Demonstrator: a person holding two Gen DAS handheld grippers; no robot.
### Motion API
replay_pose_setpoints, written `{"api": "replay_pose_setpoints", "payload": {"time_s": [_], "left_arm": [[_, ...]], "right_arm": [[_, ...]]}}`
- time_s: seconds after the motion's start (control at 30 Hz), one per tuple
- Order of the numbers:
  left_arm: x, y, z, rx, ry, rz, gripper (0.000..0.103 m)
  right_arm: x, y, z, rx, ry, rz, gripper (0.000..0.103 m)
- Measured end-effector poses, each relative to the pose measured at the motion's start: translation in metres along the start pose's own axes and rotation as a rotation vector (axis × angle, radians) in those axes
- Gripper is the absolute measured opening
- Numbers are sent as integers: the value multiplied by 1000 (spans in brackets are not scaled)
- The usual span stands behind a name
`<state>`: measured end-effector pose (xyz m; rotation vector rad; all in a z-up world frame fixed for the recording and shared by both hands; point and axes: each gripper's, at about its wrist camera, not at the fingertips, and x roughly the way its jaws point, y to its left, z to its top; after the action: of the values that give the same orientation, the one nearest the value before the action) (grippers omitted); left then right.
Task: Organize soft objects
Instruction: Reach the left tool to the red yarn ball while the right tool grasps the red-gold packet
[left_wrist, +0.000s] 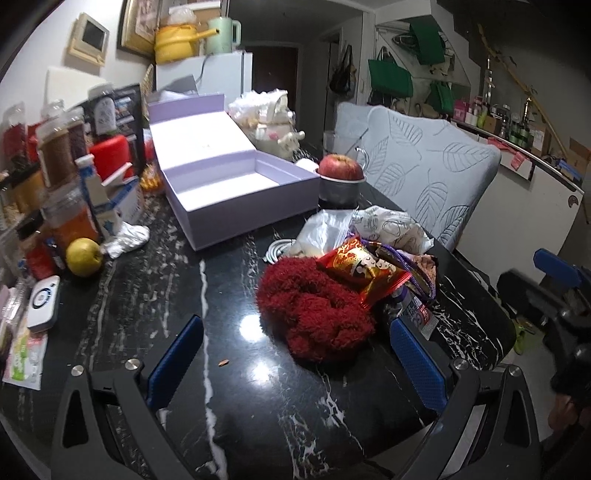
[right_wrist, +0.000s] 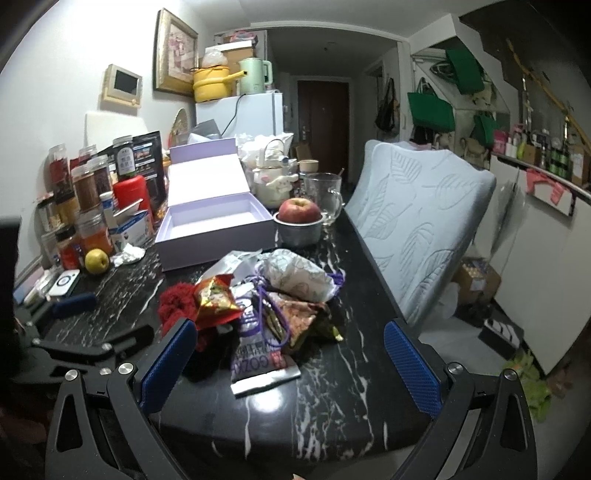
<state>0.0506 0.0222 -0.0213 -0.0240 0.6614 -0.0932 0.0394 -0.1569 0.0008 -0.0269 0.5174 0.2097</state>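
Blue-padded, the left tool (left_wrist: 295, 365) and right tool (right_wrist: 291, 369) are held released, nothing gripped. The red fluffy piece (left_wrist: 314, 314) lies in the heap in front of the lilac box (left_wrist: 236, 192). It could drag the snack packet (left_wrist: 360, 269) resting on it. What sits under the heap is hidden.

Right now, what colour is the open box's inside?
Pale lilac inside and out; the open box is empty. Clearest in the left wrist view.

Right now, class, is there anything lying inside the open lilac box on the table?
No. In the right wrist view the lilac box shows only its bare pale floor, with the soft things piled on the table in front of it.
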Motion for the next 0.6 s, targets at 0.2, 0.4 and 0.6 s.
{"api": "replay_pose_setpoints", "payload": {"time_s": [0.2, 0.4, 0.6], "left_arm": [[28, -4, 3, 4, 56, -59, 103], [62, -15, 3, 52, 126, -50, 103], [77, -3, 0, 69, 175, -27, 103]], "right_arm": [[17, -11, 7, 18, 23, 1, 103], [39, -20, 8, 33, 72, 8, 103], [53, -18, 13, 25, 89, 35, 103]]}}
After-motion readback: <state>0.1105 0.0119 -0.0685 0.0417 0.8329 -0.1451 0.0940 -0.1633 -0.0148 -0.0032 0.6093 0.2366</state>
